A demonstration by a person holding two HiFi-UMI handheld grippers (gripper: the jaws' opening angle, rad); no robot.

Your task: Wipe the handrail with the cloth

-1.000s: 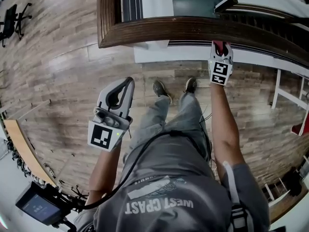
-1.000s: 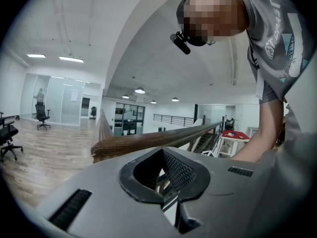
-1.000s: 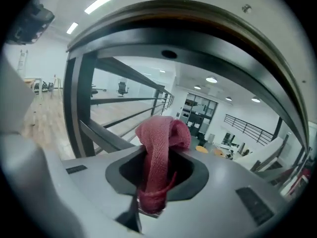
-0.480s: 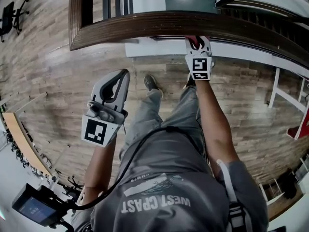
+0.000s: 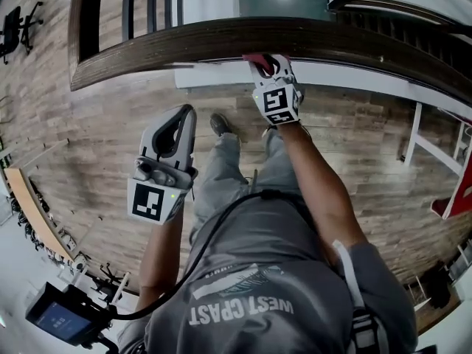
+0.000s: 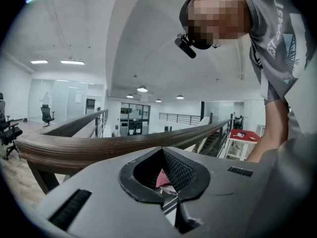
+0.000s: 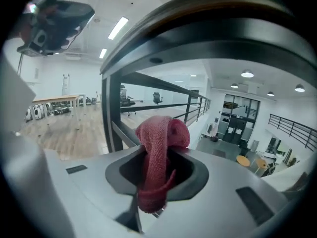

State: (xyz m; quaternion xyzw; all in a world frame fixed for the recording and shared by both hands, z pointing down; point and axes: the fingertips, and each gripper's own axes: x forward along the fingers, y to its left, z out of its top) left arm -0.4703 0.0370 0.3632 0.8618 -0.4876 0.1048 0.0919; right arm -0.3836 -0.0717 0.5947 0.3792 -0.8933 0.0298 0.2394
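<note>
- Since a second ago the right claw point(image 5: 270, 66) has slid leftwards along the wooden handrail point(image 5: 177, 44), and the person's feet point(image 5: 221, 125) have stepped the same way.
- The left claw point(image 5: 184, 118) hangs short of the handrail, over the plank floor point(image 5: 88, 146), with its tips closed together and gripping nothing.
- The right claw is clamped tight on the red cloth point(image 7: 157, 157).
- The bunched end of the red cloth presses against the handrail's near edge, well right of its corner.
</note>
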